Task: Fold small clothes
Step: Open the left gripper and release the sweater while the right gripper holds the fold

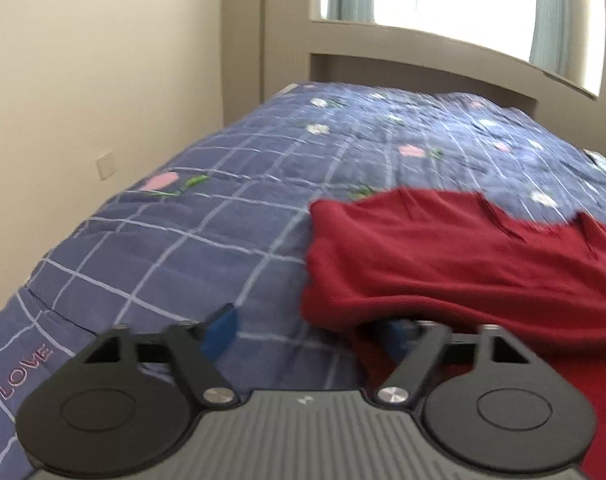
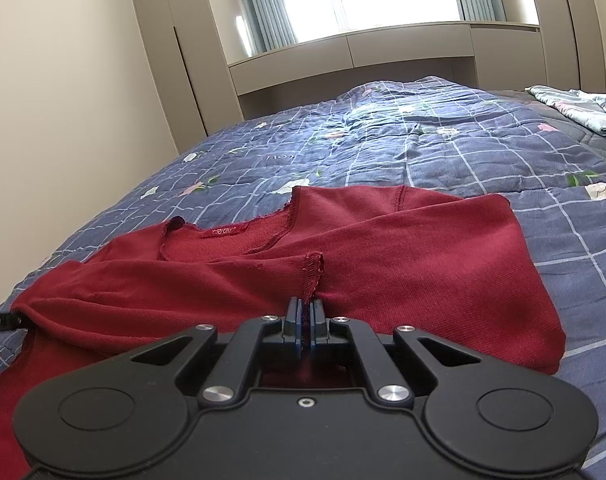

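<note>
- Across the lower half of the right wrist frame we saw the red top (image 2: pixel 383 264) spread on the quilt (image 2: pixel 443 152), long axis left-to-right;
- our right gripper (image 2: pixel 304 312) pinched its cuff;
- our left gripper (image 1: pixel 311 326) gaped, one finger under the hem.

Bare blue quilt (image 1: pixel 191 240) left of red top (image 1: pixel 443 264), wall (image 1: pixel 83 100) beyond, light bedding (image 2: pixel 579 108) far right

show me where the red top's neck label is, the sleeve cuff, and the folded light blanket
neck label (image 2: pixel 224 231): right wrist view, middle of the red tag.
sleeve cuff (image 2: pixel 313 270): right wrist view, its stitched end.
light blanket (image 2: pixel 575 110): right wrist view, top of the fold.
</note>
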`<state>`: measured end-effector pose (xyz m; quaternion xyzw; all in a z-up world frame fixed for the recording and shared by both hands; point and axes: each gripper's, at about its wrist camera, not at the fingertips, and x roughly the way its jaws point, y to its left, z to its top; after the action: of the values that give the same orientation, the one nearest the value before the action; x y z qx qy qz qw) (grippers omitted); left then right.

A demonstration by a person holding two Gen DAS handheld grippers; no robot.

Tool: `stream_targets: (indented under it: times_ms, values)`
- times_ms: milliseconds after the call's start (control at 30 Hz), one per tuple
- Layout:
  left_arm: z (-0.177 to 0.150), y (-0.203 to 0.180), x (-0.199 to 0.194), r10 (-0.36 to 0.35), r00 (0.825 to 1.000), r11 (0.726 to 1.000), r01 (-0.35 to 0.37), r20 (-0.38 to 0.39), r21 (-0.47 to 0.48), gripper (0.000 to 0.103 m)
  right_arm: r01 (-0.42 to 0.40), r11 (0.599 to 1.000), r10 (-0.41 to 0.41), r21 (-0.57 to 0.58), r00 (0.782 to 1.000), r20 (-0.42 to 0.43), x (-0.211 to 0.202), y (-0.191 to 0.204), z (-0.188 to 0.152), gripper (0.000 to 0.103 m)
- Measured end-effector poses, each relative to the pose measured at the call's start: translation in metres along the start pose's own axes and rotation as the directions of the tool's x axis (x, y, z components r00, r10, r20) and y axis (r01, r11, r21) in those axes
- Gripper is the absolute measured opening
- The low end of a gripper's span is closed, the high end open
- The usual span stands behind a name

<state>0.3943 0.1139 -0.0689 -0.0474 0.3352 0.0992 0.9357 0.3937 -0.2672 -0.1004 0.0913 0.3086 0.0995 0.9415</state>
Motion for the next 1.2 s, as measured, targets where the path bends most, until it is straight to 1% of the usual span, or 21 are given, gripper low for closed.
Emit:
stream_targets:
  times_ms: [33, 67, 100, 133, 167, 233, 267, 400, 433, 467, 567, 600, 633, 667, 733, 800, 867, 1067, 1100, 1133, 1200]
  values:
    - [0.000, 0.002, 0.000, -0.029, 1.000, 0.999, 0.029, 0.006, -0.014, 0.050, 0.000, 1.000, 0.000, 0.000, 1.000, 0.000, 0.000, 0.000, 0.000, 0.002]
    - [0.000, 0.004, 0.000, -0.076, 0.997, 0.997, 0.076, 0.014, -0.025, 0.028, 0.000, 1.000, 0.000, 0.001, 1.000, 0.000, 0.000, 0.000, 0.000, 0.002]
    - [-0.001, 0.003, -0.002, -0.103, 0.994, 0.994, 0.104, 0.028, -0.018, 0.022, -0.001, 1.000, 0.001, 0.001, 1.000, 0.000, 0.000, 0.000, 0.000, 0.002]
    - [-0.002, -0.001, -0.007, -0.089, 0.994, 0.996, 0.089, 0.059, 0.014, 0.019, -0.001, 1.000, 0.001, 0.001, 1.000, 0.000, 0.000, 0.000, 0.000, 0.002]
    - [-0.004, -0.006, -0.012, -0.070, 0.993, 0.997, 0.066, 0.093, 0.049, 0.011, -0.002, 1.000, 0.002, 0.002, 1.000, 0.000, 0.000, 0.000, 0.000, 0.002]
    - [-0.004, -0.009, -0.018, -0.035, 0.992, 0.997, 0.027, 0.117, 0.071, 0.010, -0.001, 1.000, 0.001, 0.000, 1.000, 0.000, 0.000, 0.000, 0.000, 0.002]
    - [-0.002, -0.009, -0.018, -0.021, 0.994, 0.998, 0.015, 0.103, 0.062, 0.010, -0.001, 1.000, 0.001, 0.000, 1.000, 0.000, 0.000, 0.000, 0.000, 0.002]
    - [-0.002, 0.011, -0.001, -0.038, 0.998, 0.996, 0.033, -0.059, -0.086, 0.006, -0.001, 1.000, 0.001, -0.002, 1.000, 0.001, 0.000, 0.000, 0.000, 0.002]
    - [-0.004, 0.018, 0.004, -0.012, 0.997, 0.993, 0.003, -0.073, -0.119, 0.000, 0.001, 1.000, -0.001, -0.003, 1.000, 0.001, 0.000, 0.000, 0.000, 0.002]
    - [-0.005, 0.025, 0.007, -0.005, 0.998, 0.990, -0.004, -0.063, -0.144, 0.000, 0.002, 1.000, -0.002, -0.003, 1.000, 0.000, 0.000, 0.000, 0.000, 0.002]
    - [-0.003, 0.047, 0.004, -0.064, 0.995, 0.973, 0.046, -0.075, -0.225, 0.001, 0.002, 1.000, -0.002, -0.003, 1.000, 0.001, 0.000, 0.000, 0.000, 0.002]
    - [-0.003, 0.048, 0.000, -0.067, 0.995, 0.976, 0.049, -0.076, -0.211, 0.004, 0.002, 1.000, -0.002, -0.003, 1.000, 0.001, 0.000, 0.000, 0.000, 0.002]
    - [-0.003, 0.048, -0.005, -0.065, 0.996, 0.980, 0.050, -0.069, -0.192, 0.020, 0.001, 1.000, -0.001, -0.003, 1.000, 0.001, 0.000, 0.000, 0.000, 0.002]
    - [-0.004, 0.047, -0.011, -0.068, 0.996, 0.982, 0.056, -0.060, -0.180, 0.051, 0.001, 1.000, -0.001, -0.002, 1.000, 0.002, 0.000, 0.000, 0.000, 0.002]
    - [-0.005, 0.044, -0.025, -0.053, 0.998, 0.982, 0.048, -0.020, -0.183, 0.076, 0.001, 1.000, -0.001, -0.002, 1.000, 0.002, 0.000, 0.000, 0.000, 0.002]
    - [-0.004, 0.039, -0.033, -0.068, 0.997, 0.983, 0.073, 0.036, -0.170, 0.077, 0.002, 1.000, -0.002, -0.004, 1.000, 0.001, -0.001, 0.000, 0.000, 0.002]
    - [0.000, 0.034, -0.034, -0.094, 0.993, 0.981, 0.104, 0.066, -0.165, 0.089, 0.005, 1.000, -0.005, -0.009, 1.000, 0.002, -0.001, 0.000, 0.000, 0.003]
    - [0.019, 0.028, -0.020, -0.131, 0.986, 0.954, 0.154, 0.105, -0.257, 0.091, 0.011, 1.000, -0.011, -0.021, 1.000, 0.004, -0.001, 0.003, 0.000, 0.004]
    - [0.022, 0.027, -0.016, -0.115, 0.989, 0.959, 0.136, 0.096, -0.249, 0.091, 0.011, 1.000, -0.011, -0.022, 1.000, 0.005, -0.001, 0.003, 0.000, 0.004]
    - [0.025, 0.023, -0.009, -0.067, 0.996, 0.972, 0.078, 0.055, -0.223, 0.091, 0.011, 1.000, -0.011, -0.023, 1.000, 0.005, 0.000, 0.004, 0.000, 0.005]
    - [0.025, 0.019, 0.007, -0.012, 1.000, 0.985, 0.008, -0.020, -0.172, 0.089, 0.011, 1.000, -0.011, -0.026, 1.000, 0.008, -0.001, 0.005, -0.001, 0.006]
